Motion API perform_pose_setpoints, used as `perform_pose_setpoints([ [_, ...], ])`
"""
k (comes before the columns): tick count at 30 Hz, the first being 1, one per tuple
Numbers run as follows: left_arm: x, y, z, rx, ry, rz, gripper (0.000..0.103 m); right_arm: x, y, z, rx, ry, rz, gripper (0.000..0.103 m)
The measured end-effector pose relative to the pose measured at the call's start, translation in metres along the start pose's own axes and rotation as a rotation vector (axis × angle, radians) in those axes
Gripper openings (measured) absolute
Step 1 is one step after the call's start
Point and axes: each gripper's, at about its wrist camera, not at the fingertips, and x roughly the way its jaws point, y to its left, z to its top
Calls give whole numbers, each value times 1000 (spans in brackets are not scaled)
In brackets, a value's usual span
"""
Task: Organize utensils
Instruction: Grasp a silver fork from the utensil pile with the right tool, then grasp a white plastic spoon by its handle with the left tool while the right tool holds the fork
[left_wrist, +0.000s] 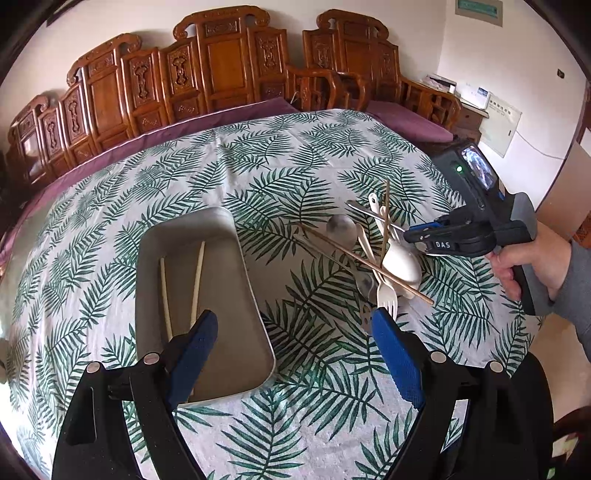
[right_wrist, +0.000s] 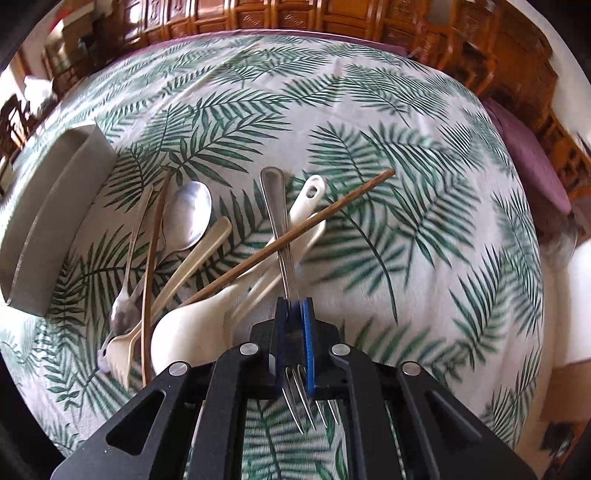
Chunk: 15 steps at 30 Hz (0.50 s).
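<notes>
Cutlery lies in a loose pile (right_wrist: 207, 266) on the leaf-printed tablecloth (right_wrist: 424, 221), toward the right edge of the table as the left wrist view shows it, and a grey metal tray (left_wrist: 255, 295) stands just beside the pile on its left. The right gripper (right_wrist: 295, 310) comes down on the pile, and its blue pads are pressed together on the neck of a metal fork (right_wrist: 284, 236); the tines show behind the pads, close to the camera, and the long handle runs away from the gripper over the other pieces. A brown chopstick (right_wrist: 295, 236) crosses over this handle, and a white ladle-like spoon (right_wrist: 184, 332) lies touching the fork on its left. Further left there are a steel spoon (right_wrist: 188, 214), a cream plastic fork (right_wrist: 122, 350) and a second brown chopstick (right_wrist: 151, 273), all overlapping each other. The left gripper (left_wrist: 291, 325) hangs above the near end of the tray with its jaws wide apart and nothing between them. Inside the tray two pale chopsticks (left_wrist: 181, 288) lie near its left wall, not quite parallel. A hand (left_wrist: 532, 262) in a grey sleeve holds the right gripper at the right side of the table. Behind the table stands a carved wooden bench (left_wrist: 221, 70).
</notes>
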Motion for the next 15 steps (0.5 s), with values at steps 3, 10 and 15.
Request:
perform_pose_setpoints([
  [3,1,-5,-2,4,4,-6,82,-12,-6,-6,36,-25,17,9],
  [10,1,-11,-4,14,7,-6,82,-24,-15,-6,66,-41,-57,9],
  [15,-2,-9,-4,11,4,3,82,-5,-31,-10,122,3,-72,9],
])
